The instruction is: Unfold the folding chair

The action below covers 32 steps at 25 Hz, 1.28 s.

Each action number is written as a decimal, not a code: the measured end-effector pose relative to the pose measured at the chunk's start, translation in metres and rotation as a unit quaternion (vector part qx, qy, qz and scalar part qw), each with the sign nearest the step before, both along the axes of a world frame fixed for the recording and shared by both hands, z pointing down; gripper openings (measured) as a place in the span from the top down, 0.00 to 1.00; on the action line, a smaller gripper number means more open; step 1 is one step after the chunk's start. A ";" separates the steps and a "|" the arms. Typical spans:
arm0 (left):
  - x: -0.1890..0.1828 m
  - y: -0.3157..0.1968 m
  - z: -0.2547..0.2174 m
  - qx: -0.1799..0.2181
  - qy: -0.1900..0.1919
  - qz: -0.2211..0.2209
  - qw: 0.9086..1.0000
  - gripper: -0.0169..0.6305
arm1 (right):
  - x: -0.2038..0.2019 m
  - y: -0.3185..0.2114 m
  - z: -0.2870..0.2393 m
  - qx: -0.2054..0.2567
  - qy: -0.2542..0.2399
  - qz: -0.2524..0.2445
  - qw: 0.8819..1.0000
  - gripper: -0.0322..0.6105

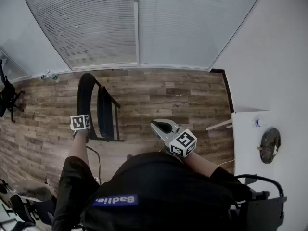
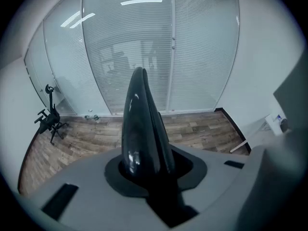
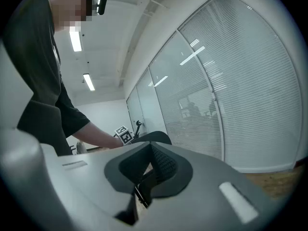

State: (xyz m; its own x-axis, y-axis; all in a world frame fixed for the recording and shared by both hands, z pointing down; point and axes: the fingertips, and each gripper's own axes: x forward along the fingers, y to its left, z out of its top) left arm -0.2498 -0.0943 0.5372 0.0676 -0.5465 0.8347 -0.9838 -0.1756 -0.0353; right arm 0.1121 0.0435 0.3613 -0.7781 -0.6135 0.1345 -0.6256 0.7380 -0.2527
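Chair (image 1: 100, 110) top edge, glossy black, is pinched between the fingers of the left gripper (image 2: 147, 174): jaws partly apart, pads pressing on the edge from both sides, and the edge rises straight up out of the gap in the left gripper view. In the head view that gripper points steeply down onto the top of the chair's back, its marker cube just over the rim. Right gripper (image 1: 161, 125) has its fingers pressed together with nothing between them; it is held about level, free in the air, near the chair's right side but not touching it. Chair stands upright on the wood floor (image 1: 159, 97), still folded flat, seat close against the back, in front of the person and a bit to their left, with the window blinds (image 1: 101, 28) behind. White table (image 1: 245, 143) is well apart, at far right.
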 end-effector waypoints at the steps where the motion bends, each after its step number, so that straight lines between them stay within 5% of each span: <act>1: 0.000 0.000 0.000 0.000 0.000 0.000 1.000 0.82 | 0.000 0.000 0.000 0.000 0.000 0.000 1.000 0.95; 21: -0.004 0.003 -0.002 0.007 0.006 0.005 1.000 0.82 | -0.014 -0.007 0.009 -0.028 -0.012 -0.006 1.000 0.95; 32: -0.012 -0.002 0.000 0.017 0.014 0.015 1.000 0.82 | -0.067 -0.030 0.027 -0.064 0.000 -0.019 0.998 0.95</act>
State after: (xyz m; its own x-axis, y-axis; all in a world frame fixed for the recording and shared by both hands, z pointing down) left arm -0.2621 -0.0961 0.5375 0.1071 -0.5717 0.8135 -0.9787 -0.2047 -0.0150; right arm 0.0452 0.0130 0.3882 -0.8002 -0.5618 0.2099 -0.5983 0.7229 -0.3456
